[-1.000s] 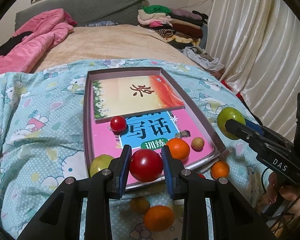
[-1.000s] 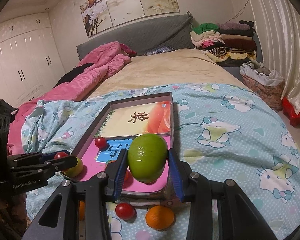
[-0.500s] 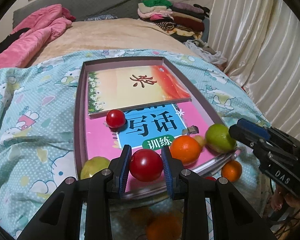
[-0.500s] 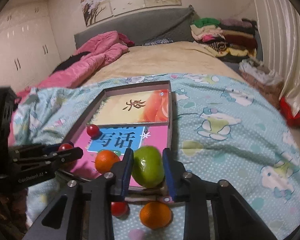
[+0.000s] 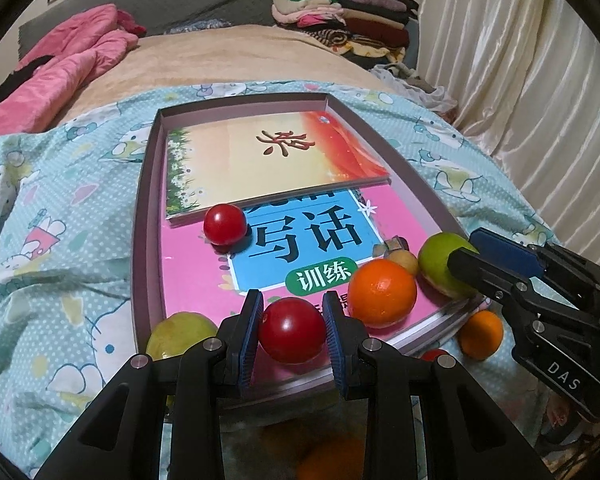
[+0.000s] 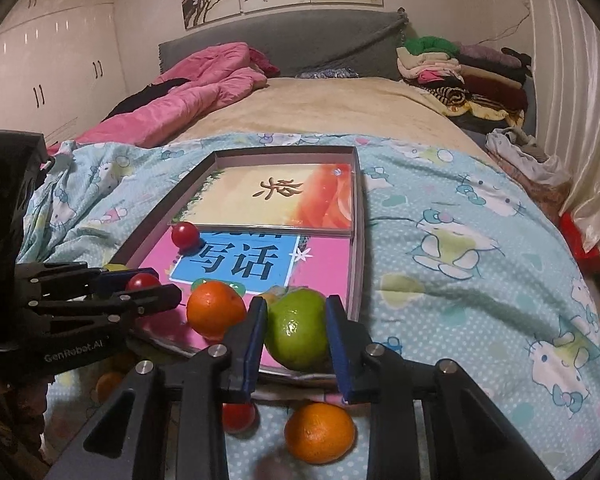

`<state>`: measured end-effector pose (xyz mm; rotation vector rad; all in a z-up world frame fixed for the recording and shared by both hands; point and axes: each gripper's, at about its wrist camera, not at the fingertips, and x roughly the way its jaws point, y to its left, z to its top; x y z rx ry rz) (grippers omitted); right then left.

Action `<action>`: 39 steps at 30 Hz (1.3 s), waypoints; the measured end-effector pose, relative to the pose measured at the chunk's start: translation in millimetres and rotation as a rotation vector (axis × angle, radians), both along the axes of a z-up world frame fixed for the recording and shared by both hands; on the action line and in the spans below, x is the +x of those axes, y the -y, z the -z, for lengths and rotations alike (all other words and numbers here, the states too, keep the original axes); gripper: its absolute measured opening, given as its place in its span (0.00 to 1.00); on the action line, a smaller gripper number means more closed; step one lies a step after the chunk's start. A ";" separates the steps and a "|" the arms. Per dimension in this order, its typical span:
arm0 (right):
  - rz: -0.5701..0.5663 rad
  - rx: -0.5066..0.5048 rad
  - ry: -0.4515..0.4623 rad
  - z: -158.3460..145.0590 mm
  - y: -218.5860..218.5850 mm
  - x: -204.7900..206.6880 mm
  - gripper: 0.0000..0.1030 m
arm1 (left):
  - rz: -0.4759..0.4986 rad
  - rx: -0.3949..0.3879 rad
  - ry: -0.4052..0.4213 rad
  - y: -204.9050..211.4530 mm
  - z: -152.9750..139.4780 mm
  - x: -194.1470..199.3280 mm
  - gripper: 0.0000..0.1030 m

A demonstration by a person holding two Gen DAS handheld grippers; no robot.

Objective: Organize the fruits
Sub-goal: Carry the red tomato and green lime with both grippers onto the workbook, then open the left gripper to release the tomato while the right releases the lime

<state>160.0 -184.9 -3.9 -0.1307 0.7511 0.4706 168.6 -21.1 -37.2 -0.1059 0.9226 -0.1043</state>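
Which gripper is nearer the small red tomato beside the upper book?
Left. The left gripper, gripping another tomato, sits just below the small red tomato; the right gripper is farther, across the tray.

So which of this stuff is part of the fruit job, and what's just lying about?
Job:
red tomato in left tool
green fruit in right tool
orange
tray
loose orange

Lying about:
pink quilt
folded clothes
curtain

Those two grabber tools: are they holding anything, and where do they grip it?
Yes. The left gripper pinches a red tomato across its sides; the right gripper pinches a green fruit the same way.
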 end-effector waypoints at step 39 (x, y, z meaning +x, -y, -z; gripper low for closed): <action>-0.007 -0.001 -0.030 5.8 -0.9 2.1 0.30 | 0.016 0.007 -0.014 3.1 2.0 2.4 0.33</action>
